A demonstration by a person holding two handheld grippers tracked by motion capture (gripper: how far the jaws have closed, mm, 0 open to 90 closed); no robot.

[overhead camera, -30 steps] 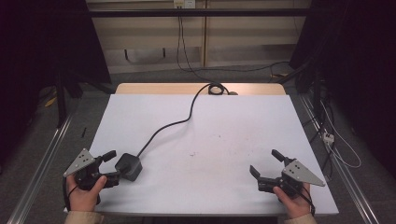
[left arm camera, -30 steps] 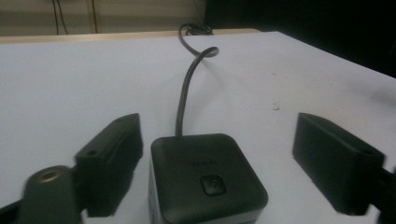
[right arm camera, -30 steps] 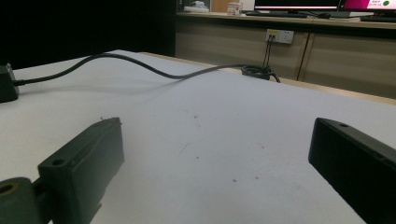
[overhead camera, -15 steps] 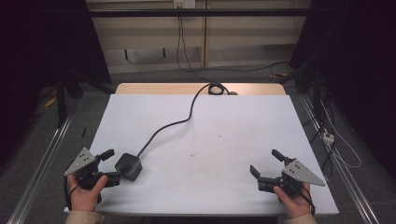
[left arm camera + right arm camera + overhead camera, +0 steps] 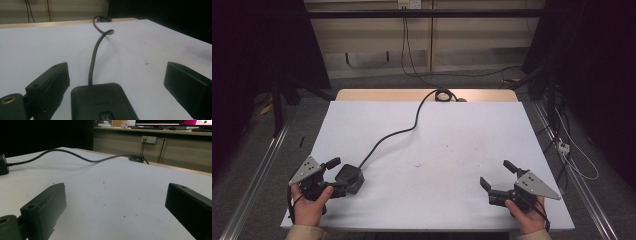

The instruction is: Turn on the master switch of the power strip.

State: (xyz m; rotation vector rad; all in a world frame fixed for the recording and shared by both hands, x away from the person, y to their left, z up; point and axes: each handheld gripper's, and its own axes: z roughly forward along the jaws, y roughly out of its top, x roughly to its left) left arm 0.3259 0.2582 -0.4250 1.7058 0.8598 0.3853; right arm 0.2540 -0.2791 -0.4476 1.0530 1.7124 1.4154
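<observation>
Left tongs [image 5: 333, 176] have just been opening and stand spread around a black adapter [image 5: 349, 178], partly cut off in the left gripper view, at the worktop's [image 5: 462, 130] near-left. Its cable [image 5: 404, 131] end points toward the far edge. Right tongs [image 5: 498, 175] spread, empty.

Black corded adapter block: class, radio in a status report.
Left gripper open, jaws astride black adapter block, gaps both sides. Right gripper open, empty. Nothing obstructing.

Matt black plastic adapter [image 5: 103, 102], rubbery cord [image 5: 93, 60]
</observation>
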